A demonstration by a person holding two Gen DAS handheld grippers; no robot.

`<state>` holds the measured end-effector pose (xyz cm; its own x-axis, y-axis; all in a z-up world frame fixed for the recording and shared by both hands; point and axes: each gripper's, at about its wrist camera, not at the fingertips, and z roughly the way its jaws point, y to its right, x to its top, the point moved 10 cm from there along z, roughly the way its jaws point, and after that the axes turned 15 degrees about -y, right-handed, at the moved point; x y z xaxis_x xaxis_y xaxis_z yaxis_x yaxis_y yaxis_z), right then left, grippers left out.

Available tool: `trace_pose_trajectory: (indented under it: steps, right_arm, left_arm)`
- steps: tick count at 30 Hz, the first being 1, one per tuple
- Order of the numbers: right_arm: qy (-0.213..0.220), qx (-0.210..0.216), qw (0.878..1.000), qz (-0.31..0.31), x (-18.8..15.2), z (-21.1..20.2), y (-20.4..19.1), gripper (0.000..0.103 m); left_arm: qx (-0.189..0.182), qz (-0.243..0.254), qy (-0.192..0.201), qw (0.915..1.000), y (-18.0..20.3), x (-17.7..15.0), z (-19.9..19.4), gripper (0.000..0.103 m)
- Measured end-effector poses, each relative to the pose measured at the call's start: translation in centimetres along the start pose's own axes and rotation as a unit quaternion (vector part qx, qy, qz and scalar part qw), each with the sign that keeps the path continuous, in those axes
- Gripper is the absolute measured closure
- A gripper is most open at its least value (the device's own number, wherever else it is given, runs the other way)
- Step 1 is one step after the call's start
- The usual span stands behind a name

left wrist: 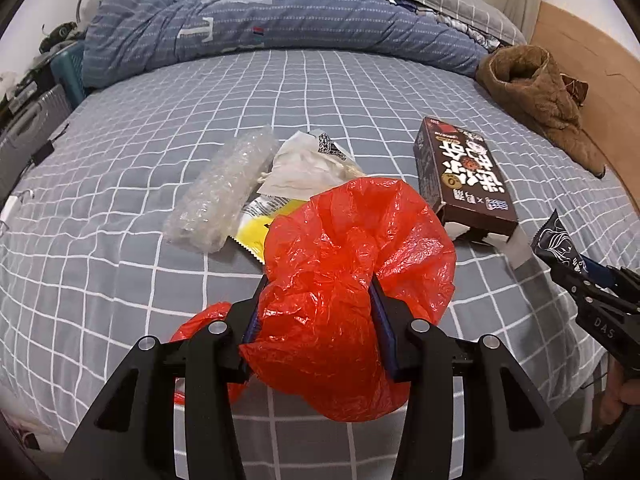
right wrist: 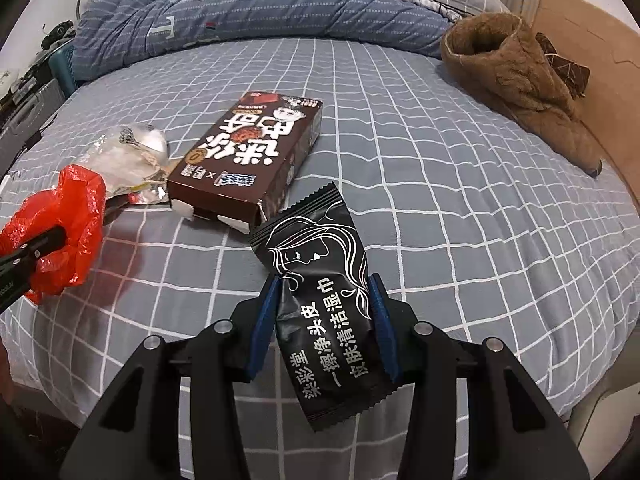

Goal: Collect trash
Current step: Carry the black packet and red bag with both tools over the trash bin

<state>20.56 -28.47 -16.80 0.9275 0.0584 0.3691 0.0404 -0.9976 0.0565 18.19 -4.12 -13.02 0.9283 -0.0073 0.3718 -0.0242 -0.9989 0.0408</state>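
Black sachet (right wrist: pixel 326 300) upright, long axis w/ fingers

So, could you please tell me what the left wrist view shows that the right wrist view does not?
Only the left wrist view shows the bubble wrap and the yellow wrapper beside it. Only the right wrist view shows the printed front of the black sachet clamped in the right gripper. Both show the red plastic bag pinched in the left gripper, the brown box, the white crumpled paper and the brown fleece garment on the checked bed sheet.
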Motion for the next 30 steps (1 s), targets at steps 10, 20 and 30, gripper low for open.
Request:
trace_pose_trajectory:
  steps: [10, 20, 30]
  right_arm:
    - [0.016, 0.002, 1.0, 0.004, -2.0, -2.4, -1.1, 0.06]
    - [0.036, 0.014, 0.999, 0.007, -4.5, -4.8, -3.1, 0.06]
    - [0.051, 0.017, 0.999, -0.008, -6.6, -6.9, -5.2, 0.06]
  left_arm:
    - [-0.001, 0.004, 0.01, 0.9999, 0.0, -2.6, -2.6, 0.058]
    - [-0.001, 0.004, 0.005, 1.0, -0.5, -6.3, -4.0, 0.058]
    - [-0.001, 0.001, 0.002, 1.0, -0.8, -9.4, -5.3, 0.058]
